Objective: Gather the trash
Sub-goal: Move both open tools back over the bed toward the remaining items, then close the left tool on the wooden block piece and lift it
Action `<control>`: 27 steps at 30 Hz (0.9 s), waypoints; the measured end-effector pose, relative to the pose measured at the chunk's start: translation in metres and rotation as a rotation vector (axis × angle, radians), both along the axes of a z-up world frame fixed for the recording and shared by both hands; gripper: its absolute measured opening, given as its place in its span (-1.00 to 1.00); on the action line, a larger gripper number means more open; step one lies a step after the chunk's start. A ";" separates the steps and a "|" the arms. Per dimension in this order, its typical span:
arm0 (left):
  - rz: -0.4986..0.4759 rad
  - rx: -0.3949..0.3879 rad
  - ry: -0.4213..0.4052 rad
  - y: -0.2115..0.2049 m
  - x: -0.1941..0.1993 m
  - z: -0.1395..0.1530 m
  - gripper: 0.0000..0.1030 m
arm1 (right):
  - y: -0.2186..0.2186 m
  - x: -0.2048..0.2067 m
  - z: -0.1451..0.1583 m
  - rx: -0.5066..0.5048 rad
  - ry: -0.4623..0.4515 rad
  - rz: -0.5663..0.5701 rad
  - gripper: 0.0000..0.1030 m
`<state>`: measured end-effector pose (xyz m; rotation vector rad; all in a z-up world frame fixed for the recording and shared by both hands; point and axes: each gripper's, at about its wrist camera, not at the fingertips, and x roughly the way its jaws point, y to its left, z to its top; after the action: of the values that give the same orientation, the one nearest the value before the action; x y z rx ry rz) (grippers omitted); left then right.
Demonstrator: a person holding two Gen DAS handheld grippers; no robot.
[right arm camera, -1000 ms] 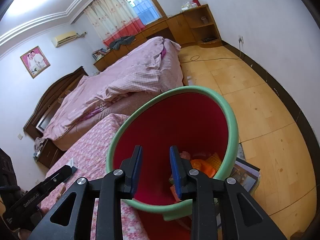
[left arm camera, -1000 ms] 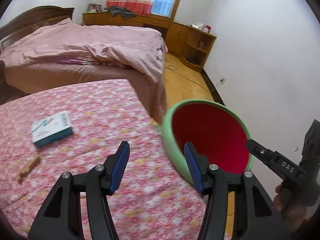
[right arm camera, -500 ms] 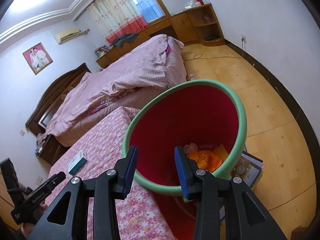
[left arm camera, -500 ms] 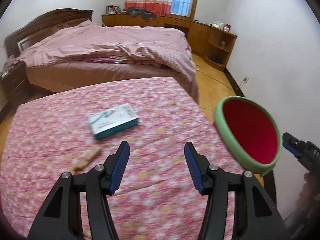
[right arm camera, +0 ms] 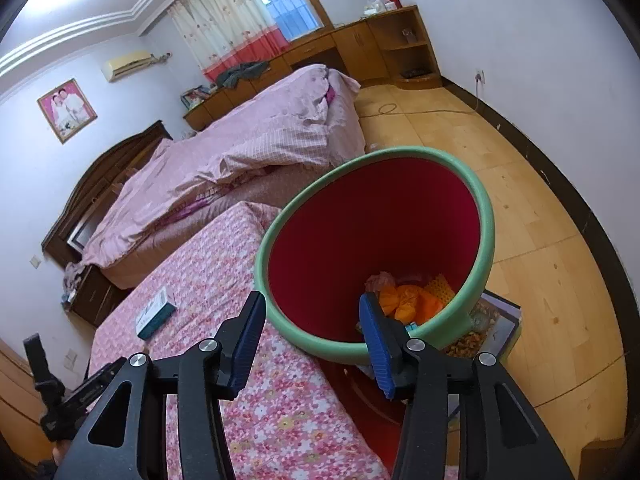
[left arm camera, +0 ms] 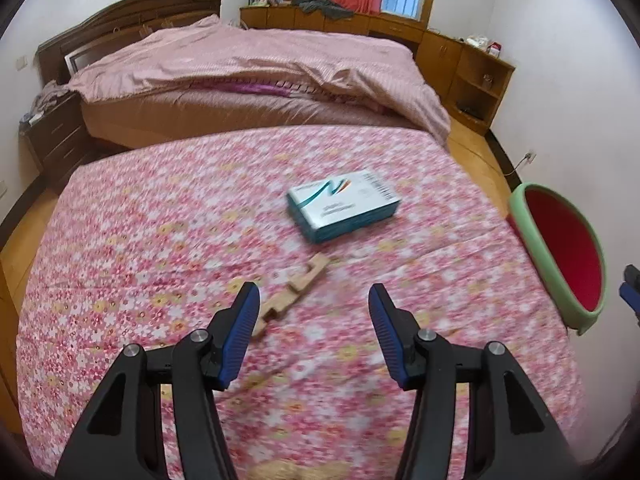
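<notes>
Tool over trash: the left tool (left arm camera: 310,320) hangs above the flowered worktop (left arm camera: 140,240), blue pads apart and empty.

Just ahead of its left pad lies a wooden strip (left arm camera: 294,298), long axis slanting from lower left to upper right; the teal box (left arm camera: 342,204) sits farther up, centre frame. The right tool (right arm camera: 310,330), jaws opening with nothing between them, faces the green-rimmed bin (right arm camera: 486,216) beside the worktop, so the left looks nearer both pieces.
</notes>
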<state>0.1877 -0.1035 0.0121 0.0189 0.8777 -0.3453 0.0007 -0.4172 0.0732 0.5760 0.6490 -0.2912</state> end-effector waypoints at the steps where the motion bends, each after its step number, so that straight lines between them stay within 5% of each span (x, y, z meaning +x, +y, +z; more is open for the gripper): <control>1: 0.000 0.002 0.007 0.002 0.003 -0.004 0.10 | 0.002 0.002 -0.001 -0.001 0.005 0.000 -0.01; 7: 0.036 0.071 0.050 0.004 0.020 -0.029 0.10 | 0.013 0.014 -0.003 -0.011 0.039 0.019 0.00; 13: 0.068 0.058 0.031 0.010 0.024 -0.035 -0.03 | 0.032 0.031 0.001 -0.043 0.045 0.072 0.02; 20: 0.022 0.027 0.016 0.016 0.007 -0.033 -0.80 | 0.061 0.058 0.000 -0.040 0.047 0.161 0.13; 27: 0.038 -0.019 0.013 0.046 -0.006 -0.025 -0.82 | 0.098 0.093 -0.016 -0.013 0.088 0.251 0.14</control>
<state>0.1820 -0.0572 -0.0131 -0.0179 0.8867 -0.3189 0.0933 -0.3191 0.0567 0.4657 0.7955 -0.0857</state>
